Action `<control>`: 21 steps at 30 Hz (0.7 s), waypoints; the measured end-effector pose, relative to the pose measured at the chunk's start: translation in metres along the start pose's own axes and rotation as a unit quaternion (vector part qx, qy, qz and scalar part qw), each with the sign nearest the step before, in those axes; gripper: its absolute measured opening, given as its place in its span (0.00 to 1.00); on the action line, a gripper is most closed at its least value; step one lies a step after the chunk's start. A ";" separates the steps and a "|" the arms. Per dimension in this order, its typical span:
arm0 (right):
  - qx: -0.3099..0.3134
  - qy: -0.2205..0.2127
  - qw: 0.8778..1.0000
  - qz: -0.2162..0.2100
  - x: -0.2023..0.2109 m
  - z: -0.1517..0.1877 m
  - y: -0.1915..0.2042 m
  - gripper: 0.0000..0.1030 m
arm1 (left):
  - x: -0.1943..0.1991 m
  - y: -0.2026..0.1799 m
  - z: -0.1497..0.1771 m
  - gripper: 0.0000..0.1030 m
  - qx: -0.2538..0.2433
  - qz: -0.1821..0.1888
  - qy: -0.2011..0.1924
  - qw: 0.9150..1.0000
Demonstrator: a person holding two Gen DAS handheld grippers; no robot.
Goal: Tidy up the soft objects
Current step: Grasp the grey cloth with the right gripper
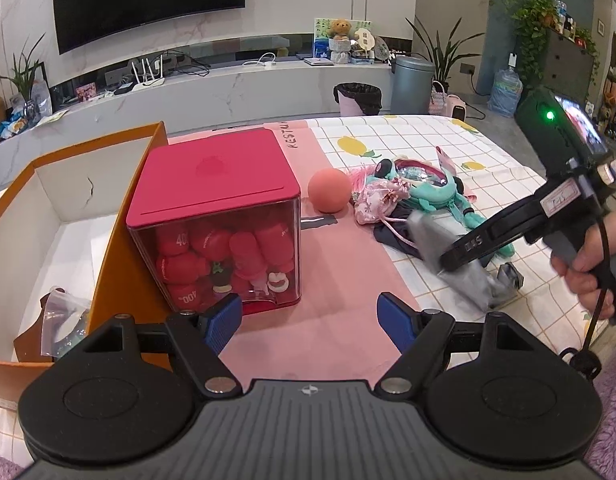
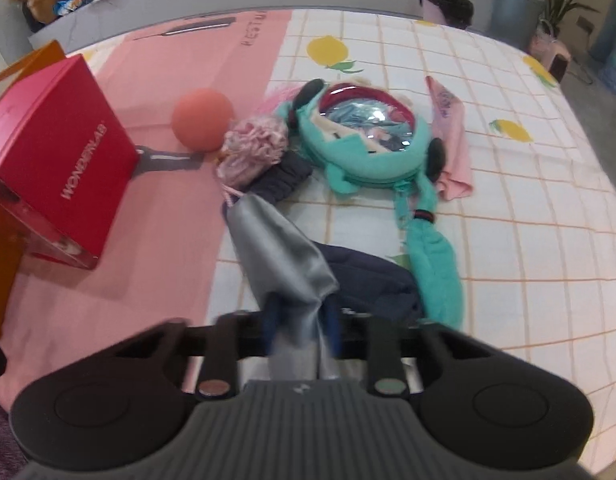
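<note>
A pile of soft things lies on the checked tablecloth (image 2: 528, 208): a teal plush bag (image 2: 360, 148), a pink floral drawstring pouch (image 2: 251, 148), a dark navy cloth (image 2: 372, 280), a pink cloth (image 2: 452, 140) and a pink ball (image 2: 201, 118). My right gripper (image 2: 301, 312) is shut on a bunched end of a grey satin pouch (image 2: 279, 248), which hangs down to the pile. In the left wrist view the grey pouch (image 1: 468, 276) looks blurred under that gripper. My left gripper (image 1: 308, 308) stands open over the pink mat (image 1: 340, 264), nothing between its fingers.
A clear box with a red lid (image 1: 211, 208), full of red soft items, stands left of the ball. Beside it is an open orange cardboard box (image 1: 67, 216) holding a plastic bag (image 1: 63, 312). A hand (image 1: 588, 268) holds the right gripper. Bins stand beyond the table's far edge.
</note>
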State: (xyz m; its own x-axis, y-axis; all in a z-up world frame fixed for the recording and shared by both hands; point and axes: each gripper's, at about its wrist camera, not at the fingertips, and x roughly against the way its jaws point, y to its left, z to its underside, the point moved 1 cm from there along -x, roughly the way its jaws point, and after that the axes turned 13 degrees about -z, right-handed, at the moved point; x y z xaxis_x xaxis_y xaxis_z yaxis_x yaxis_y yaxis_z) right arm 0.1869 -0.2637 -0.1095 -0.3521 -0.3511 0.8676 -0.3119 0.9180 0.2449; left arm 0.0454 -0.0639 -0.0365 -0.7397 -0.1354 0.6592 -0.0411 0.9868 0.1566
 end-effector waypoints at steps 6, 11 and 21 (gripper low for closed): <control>-0.048 -0.052 0.997 -0.014 0.041 0.007 -0.014 0.00 | -0.002 -0.004 0.004 0.87 -0.008 -0.002 -0.008 1.000; -0.066 -0.098 0.993 0.008 0.074 0.011 -0.024 0.00 | -0.002 -0.015 0.010 0.88 -0.018 0.052 -0.033 0.998; -0.068 -0.095 0.993 0.002 0.071 0.008 -0.029 0.01 | -0.019 -0.058 -0.001 0.88 -0.019 0.014 -0.071 0.997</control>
State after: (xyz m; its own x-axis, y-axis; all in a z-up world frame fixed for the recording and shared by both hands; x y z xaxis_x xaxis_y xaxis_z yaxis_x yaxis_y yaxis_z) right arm 0.1636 -0.3173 -0.0583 -0.5178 -0.3642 0.7741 -0.1925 0.9313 0.3093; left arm 0.0622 -0.1189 -0.0576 -0.8280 -0.0911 0.5533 0.0047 0.9855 0.1694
